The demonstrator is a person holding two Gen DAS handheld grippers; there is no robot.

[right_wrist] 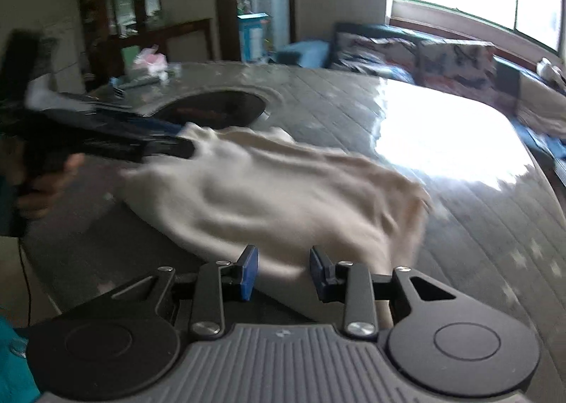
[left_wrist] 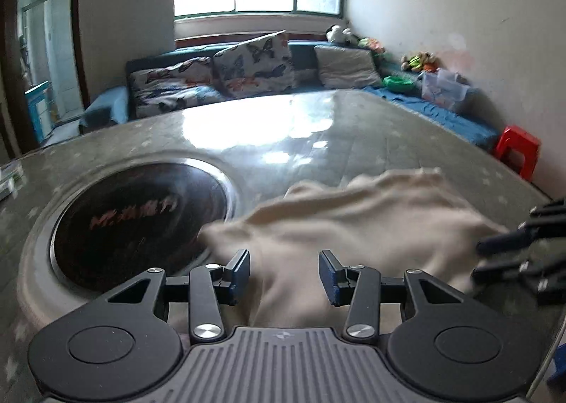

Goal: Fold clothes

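A cream-coloured garment lies crumpled on the grey table, blurred by motion; it also shows in the right wrist view. My left gripper is open, its jaws apart just over the garment's near edge, with nothing between them. It shows from the side in the right wrist view at the cloth's left end. My right gripper is open over the garment's near right edge, empty. Its dark fingers show at the right edge of the left wrist view.
The grey table has a round black inset cooktop left of the garment. A sofa with cushions and a red stool stand beyond the table. Small items lie at the table's far left.
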